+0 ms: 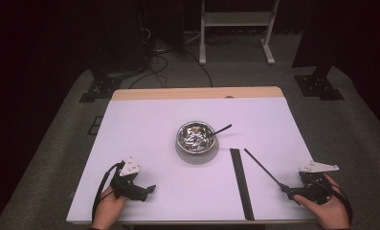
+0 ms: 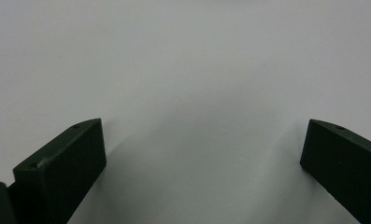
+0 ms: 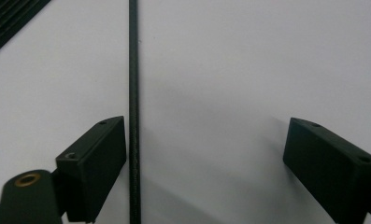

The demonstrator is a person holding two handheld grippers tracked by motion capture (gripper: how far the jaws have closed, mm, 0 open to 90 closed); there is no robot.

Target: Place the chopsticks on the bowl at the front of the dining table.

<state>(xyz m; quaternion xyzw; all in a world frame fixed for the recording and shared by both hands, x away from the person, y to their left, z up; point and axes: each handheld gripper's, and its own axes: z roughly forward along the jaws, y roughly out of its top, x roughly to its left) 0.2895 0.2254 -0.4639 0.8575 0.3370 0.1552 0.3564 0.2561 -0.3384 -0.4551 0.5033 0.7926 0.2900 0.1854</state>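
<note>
Resting on the tabletop (image 1: 144,124), right claw (image 3: 206,154) gapes around 1 black rod (image 3: 133,93); left claw (image 2: 202,154) spread, grasping nothing.

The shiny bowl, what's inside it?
The shiny metal bowl holds a thin dark stick that leans out over its right rim. The inside glints with crumpled-looking reflections, so I cannot tell what else is there. The stick's lower end is hidden.
</note>
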